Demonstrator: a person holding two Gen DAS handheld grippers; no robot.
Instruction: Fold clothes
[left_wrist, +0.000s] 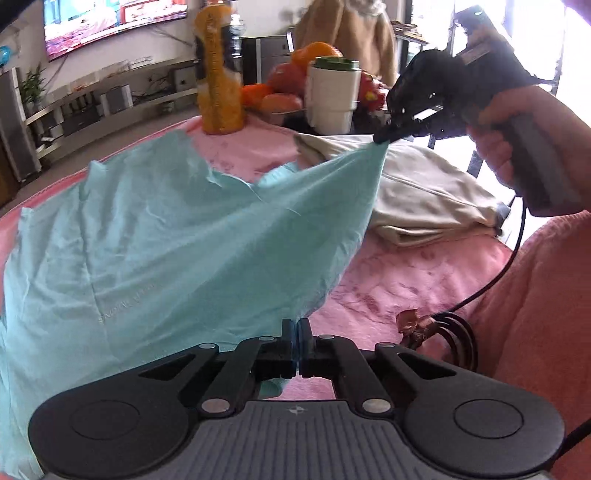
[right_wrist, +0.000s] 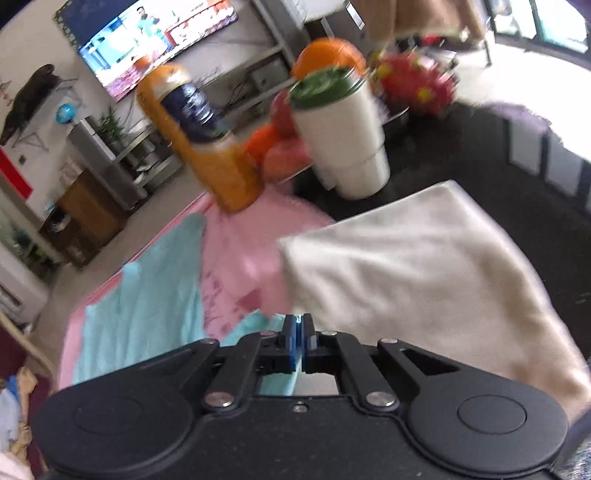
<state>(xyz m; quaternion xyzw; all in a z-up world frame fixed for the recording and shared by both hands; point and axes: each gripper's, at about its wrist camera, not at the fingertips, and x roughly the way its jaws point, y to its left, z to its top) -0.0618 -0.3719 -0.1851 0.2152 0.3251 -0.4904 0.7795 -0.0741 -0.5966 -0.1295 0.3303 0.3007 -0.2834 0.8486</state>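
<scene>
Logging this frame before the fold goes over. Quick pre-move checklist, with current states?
1. Left tongs shut on the teal shirt: ok, cloth pinched between the closed fingers.
2. Right tongs shut on the teal shirt: ok, an edge is drawn up to a point at their tips.
3. Fabric taut between the two grips: ok, the lifted edge runs fairly straight from one to the other.
4. Rest of shirt flat on the pink blanket: not ok, wrinkled and bunched at the far side.
5. Landing area free: cannot tell; the folded beige garment lies close beside.
6. Orange bottle and white cup clear of the swing: cannot tell.
</scene>
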